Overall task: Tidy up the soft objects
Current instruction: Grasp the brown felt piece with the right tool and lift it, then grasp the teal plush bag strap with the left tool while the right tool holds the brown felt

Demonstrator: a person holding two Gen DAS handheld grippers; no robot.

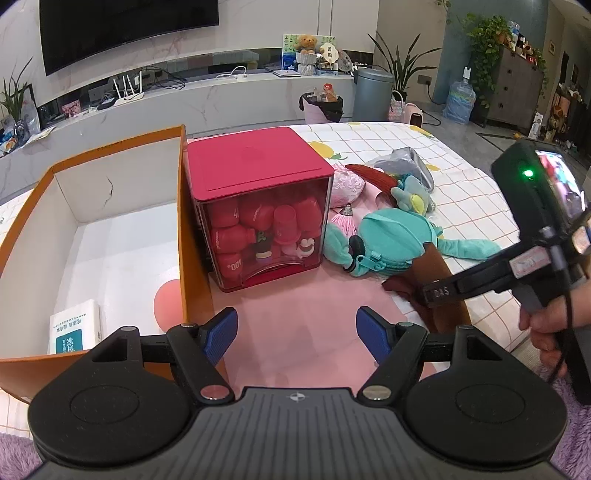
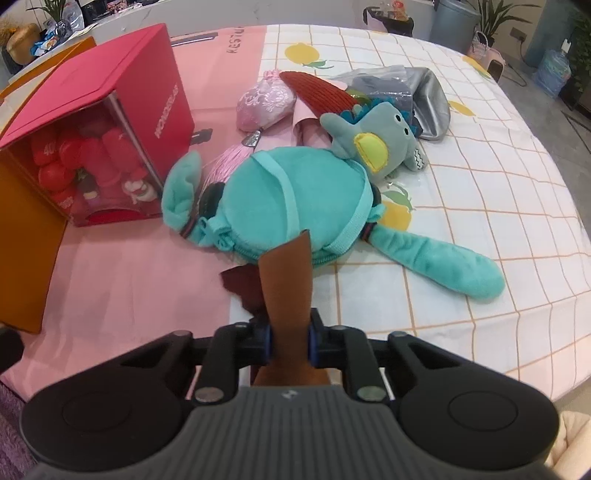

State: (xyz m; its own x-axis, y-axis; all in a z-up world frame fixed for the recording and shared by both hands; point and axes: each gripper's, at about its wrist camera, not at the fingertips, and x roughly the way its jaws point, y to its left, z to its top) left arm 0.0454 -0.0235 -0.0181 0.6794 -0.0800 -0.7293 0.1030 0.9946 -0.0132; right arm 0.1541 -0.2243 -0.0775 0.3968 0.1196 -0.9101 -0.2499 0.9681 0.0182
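One brown cloth (image 2: 286,291) pinched between right tool (image 2: 290,341) pads.

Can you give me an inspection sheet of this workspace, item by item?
Surface: table under a white checked cloth with yellow fruit prints and a pink mat.
Job's things: teal plush pouch with a zip, grey-blue plush elephant, pink embroidered sachet, brown fabric piece; open orange cardboard box.
Clutter: red-lidded clear cube of red bottles, silver foil bag.
Grippers: left hand-held gripper open, holding nothing; right hand-held gripper shut on the brown fabric piece.
Cables: black cord hanging from the right hand-held gripper.
Surroundings: wall television, potted plants.
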